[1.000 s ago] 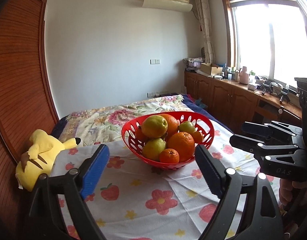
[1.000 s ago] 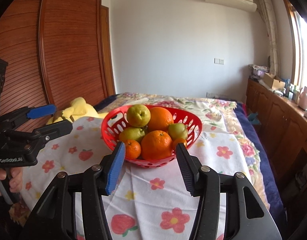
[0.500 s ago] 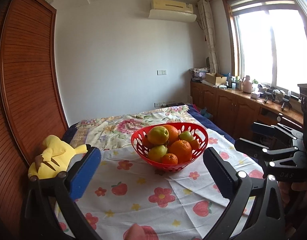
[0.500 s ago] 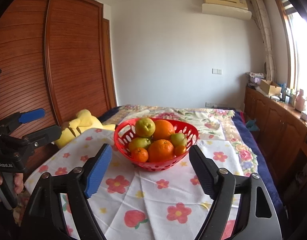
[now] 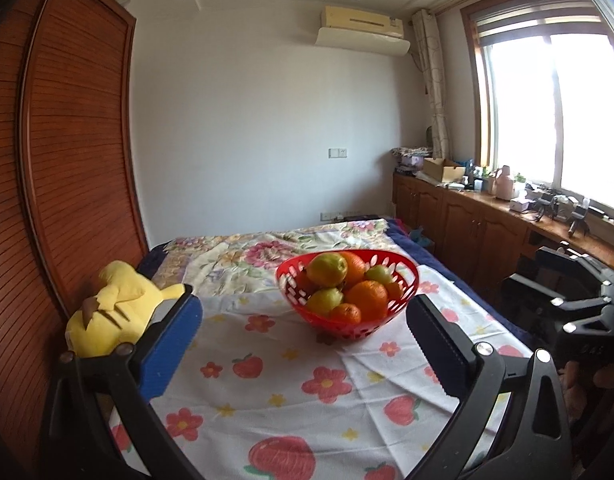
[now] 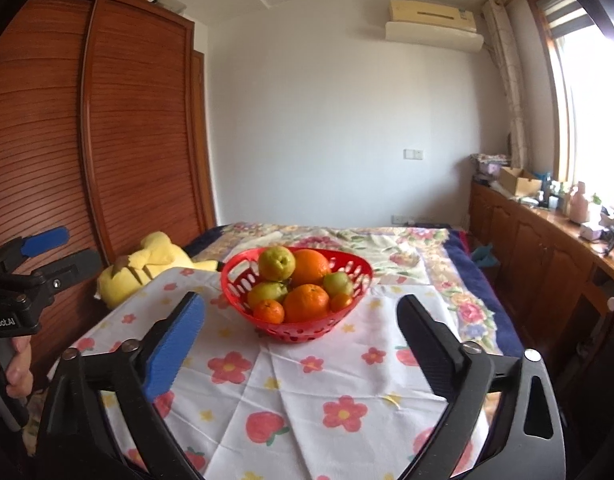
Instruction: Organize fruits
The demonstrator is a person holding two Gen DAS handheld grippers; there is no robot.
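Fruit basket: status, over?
Left gripper open, empty. Right gripper opening, empty. Red basket full of fruit, on the cloth. Nothing in the way.

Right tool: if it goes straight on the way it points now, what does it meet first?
Most likely the red basket of fruit, which sits centred between the opening, empty fingers of the right tool. Bare cloth lies before it; depth is unclear.

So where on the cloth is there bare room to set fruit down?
Free: the flowered cloth in front of the red basket, and the strips left and right of it. Crowded: the basket, heaped with fruit; the yellow plush toy borders the cloth's far-left corner.
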